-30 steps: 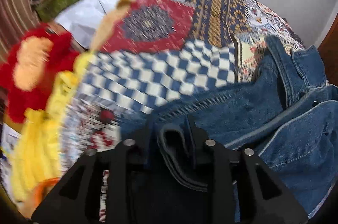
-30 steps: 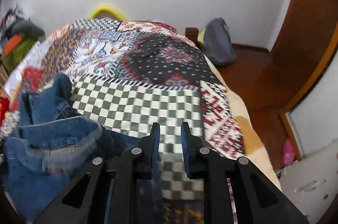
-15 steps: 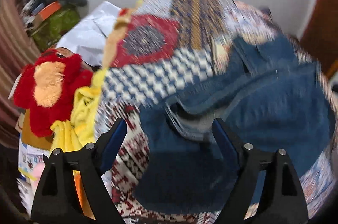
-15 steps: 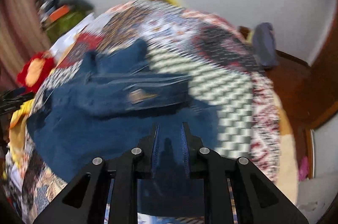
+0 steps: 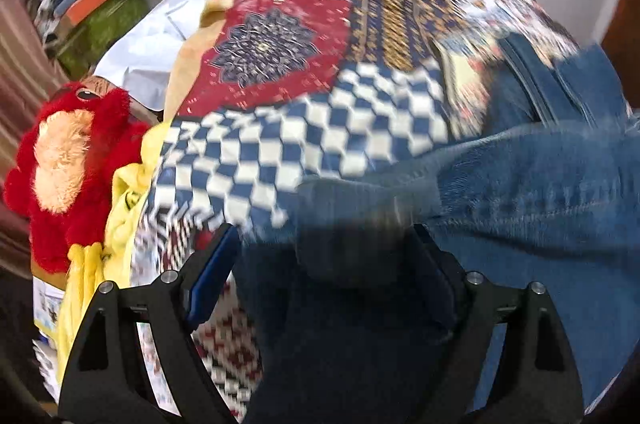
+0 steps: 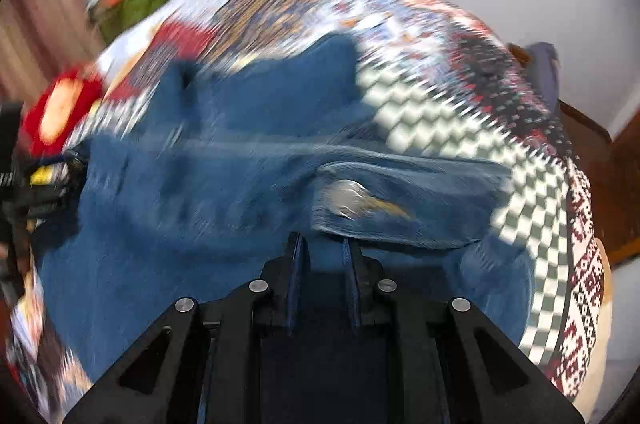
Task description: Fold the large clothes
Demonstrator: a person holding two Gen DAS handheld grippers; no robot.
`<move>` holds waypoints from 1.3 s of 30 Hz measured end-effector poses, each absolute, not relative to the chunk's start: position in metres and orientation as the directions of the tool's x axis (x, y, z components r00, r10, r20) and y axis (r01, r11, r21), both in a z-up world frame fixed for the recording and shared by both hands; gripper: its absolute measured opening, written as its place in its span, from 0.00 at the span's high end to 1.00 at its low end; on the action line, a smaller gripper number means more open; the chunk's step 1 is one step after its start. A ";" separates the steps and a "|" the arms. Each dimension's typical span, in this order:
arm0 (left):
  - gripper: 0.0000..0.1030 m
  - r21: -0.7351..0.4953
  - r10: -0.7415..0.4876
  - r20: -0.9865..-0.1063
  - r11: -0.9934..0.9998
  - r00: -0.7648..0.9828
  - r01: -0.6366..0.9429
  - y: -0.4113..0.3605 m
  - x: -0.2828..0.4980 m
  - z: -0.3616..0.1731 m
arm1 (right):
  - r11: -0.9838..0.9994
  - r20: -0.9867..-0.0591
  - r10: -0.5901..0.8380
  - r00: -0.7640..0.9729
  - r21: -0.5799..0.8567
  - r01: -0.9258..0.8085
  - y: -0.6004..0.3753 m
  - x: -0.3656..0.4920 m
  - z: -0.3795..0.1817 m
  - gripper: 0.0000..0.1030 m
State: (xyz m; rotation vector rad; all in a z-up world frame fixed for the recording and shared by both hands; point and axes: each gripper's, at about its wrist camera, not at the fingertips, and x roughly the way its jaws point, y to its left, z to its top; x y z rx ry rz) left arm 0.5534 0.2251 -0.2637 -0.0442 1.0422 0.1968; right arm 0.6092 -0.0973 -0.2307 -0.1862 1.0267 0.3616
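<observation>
- now our left hand-held gripper (image 5: 326, 260) has its jaws opening wide, with a fold of the denim jacket (image 5: 540, 192) lying loose between them.
- our right hand-held gripper (image 6: 322, 256) is clamped nearly closed on the jacket's near edge.
- the jacket lies spread on the bed's patchwork quilt (image 5: 320, 140).

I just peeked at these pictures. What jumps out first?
A big blue denim jacket sprawls across the middle of a colourful patchwork quilt. At the bed's left edge sits a fluffy red stuffed toy. The right gripper is shut on the denim.
</observation>
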 end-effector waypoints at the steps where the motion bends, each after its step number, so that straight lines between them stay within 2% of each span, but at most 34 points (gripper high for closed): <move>1: 0.15 0.068 0.163 -0.858 0.976 0.487 -0.208 0.230 0.559 -0.264 | 0.933 -0.860 0.205 0.468 0.028 -0.358 -0.101 0.615 -0.232 0.85; 4: 0.07 0.064 0.167 -0.863 0.972 0.477 -0.225 0.238 0.566 -0.270 | 0.942 -0.856 0.264 0.445 0.129 -0.311 -0.116 0.634 -0.242 0.85; 6: 0.06 0.070 0.169 -0.868 0.973 0.468 -0.222 0.240 0.565 -0.276 | 0.945 -0.849 0.258 0.461 0.123 -0.302 -0.117 0.632 -0.242 0.85; 10: 0.06 0.140 0.237 -0.851 0.963 0.469 -0.231 0.246 0.553 -0.268 | 0.948 -0.832 0.072 0.550 -0.115 -0.297 -0.108 0.617 -0.235 0.85; 11: 0.06 0.149 0.246 -0.850 0.960 0.466 -0.237 0.248 0.551 -0.266 | 0.937 -0.818 -0.042 0.574 -0.232 -0.262 -0.107 0.612 -0.235 0.85; 13: 0.07 0.162 0.266 -0.840 0.955 0.473 -0.250 0.254 0.543 -0.256 | 0.922 -0.812 -0.091 0.576 -0.288 -0.261 -0.112 0.610 -0.232 0.85; 16: 0.07 0.148 0.272 -0.815 0.952 0.512 -0.269 0.261 0.527 -0.233 | 0.933 -0.827 0.004 0.562 -0.199 -0.299 -0.123 0.592 -0.216 0.85; 19: 0.07 0.058 0.188 -0.806 0.969 0.562 -0.241 0.260 0.511 -0.212 | 0.931 -0.828 0.139 0.543 -0.077 -0.356 -0.115 0.573 -0.194 0.85; 23: 0.07 -0.010 0.090 -0.808 0.986 0.582 -0.167 0.234 0.498 -0.203 | 0.874 -0.827 0.358 0.434 0.133 -0.467 -0.080 0.549 -0.182 0.85; 26: 0.07 -0.025 0.036 -0.818 0.995 0.575 -0.098 0.207 0.492 -0.209 | 0.839 -0.836 0.411 0.363 0.191 -0.510 -0.052 0.538 -0.190 0.85; 29: 0.07 -0.030 -0.012 -0.828 0.999 0.561 -0.022 0.182 0.485 -0.221 | 0.824 -0.873 0.330 0.360 0.081 -0.560 -0.024 0.528 -0.216 0.85; 31: 0.07 0.010 0.004 -0.826 1.000 0.564 0.007 0.167 0.476 -0.232 | 0.815 -0.893 0.247 0.377 -0.020 -0.579 -0.015 0.523 -0.235 0.85; 34: 0.06 0.070 0.044 -0.854 0.997 0.519 0.031 0.157 0.470 -0.260 | 0.803 -0.869 0.283 0.406 -0.017 -0.596 -0.028 0.517 -0.244 0.85; 36: 0.06 0.045 0.025 -0.842 0.999 0.539 0.024 0.161 0.462 -0.266 | 0.814 -0.881 0.239 0.408 -0.047 -0.579 -0.038 0.518 -0.246 0.85; 39: 0.05 0.004 0.010 -0.846 1.000 0.533 -0.013 0.173 0.455 -0.269 | 0.802 -0.877 0.253 0.408 -0.047 -0.596 -0.053 0.514 -0.249 0.85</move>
